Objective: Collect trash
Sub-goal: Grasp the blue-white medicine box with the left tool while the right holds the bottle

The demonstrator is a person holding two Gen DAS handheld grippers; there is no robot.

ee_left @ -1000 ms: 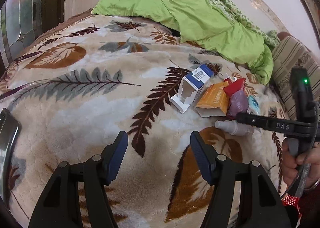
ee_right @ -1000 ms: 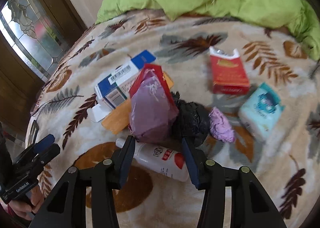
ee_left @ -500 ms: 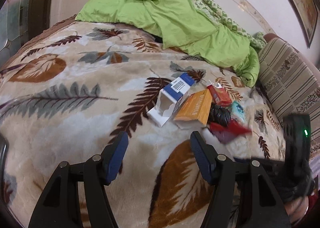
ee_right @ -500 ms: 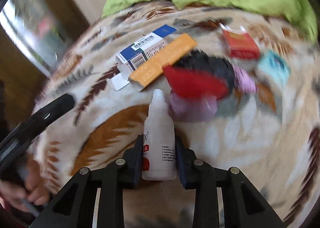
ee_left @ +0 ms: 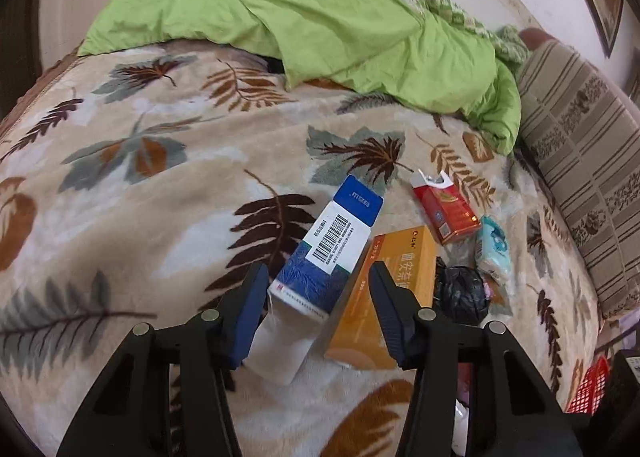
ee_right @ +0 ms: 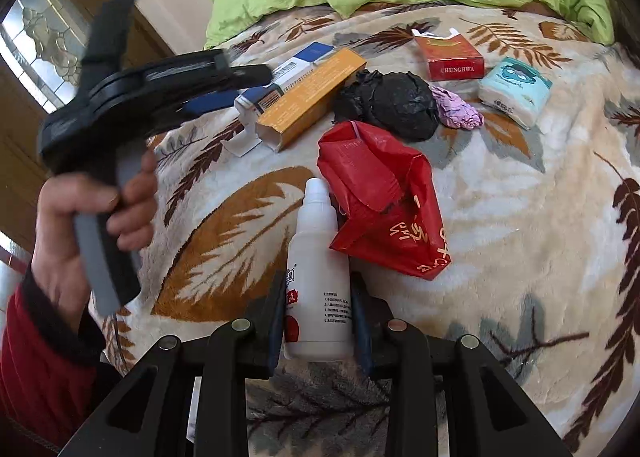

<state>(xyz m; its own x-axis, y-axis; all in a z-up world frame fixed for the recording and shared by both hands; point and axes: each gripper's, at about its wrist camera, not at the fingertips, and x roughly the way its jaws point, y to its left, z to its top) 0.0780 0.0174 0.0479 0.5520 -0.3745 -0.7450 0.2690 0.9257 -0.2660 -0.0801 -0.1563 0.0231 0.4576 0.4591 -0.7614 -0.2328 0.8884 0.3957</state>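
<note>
While the right gripper (ee_right: pixel 318 313) is clamped on the lower body of a small white plastic bottle (ee_right: pixel 316 277) with red and black label print, nozzle pointing away along the fingers, the bottle sits just above the leaf-patterned plush blanket (ee_right: pixel 500 193). Grip is low on the bottle, probably so the nozzle end clears the crumpled red plastic wrapper (ee_right: pixel 384 201) lying just to its right.

Left gripper (ee_left: pixel 316 297): fingers apart, straddling the near end of the blue-and-white cardboard carton with barcode label (ee_left: pixel 332 253). The left finger is just beside the carton's left edge. The right finger overlaps the orange cardboard box (ee_left: pixel 384 297) lying against the carton's right side. Contact with either box cannot be confirmed from this angle. Judgement: next pick is the carton, and the jaws are set wide to take its full width.

Remaining trash, clustered toward the right of the blanket:
- crumpled black plastic bag (ee_right: pixel 388 105), just right of the orange box
- small purple foil wad (ee_right: pixel 458 113), touching the bag's right side
- red cigarette pack, lid open (ee_right: pixel 448 53), farther back
- pale blue tissue packet (ee_right: pixel 516 91), right of the pack

Green quilt (ee_left: pixel 304 9) bunched at the far edge, clear of the work. Red mesh basket (ee_left: pixel 588 389) partly visible at the near right, possibly the bin.
</note>
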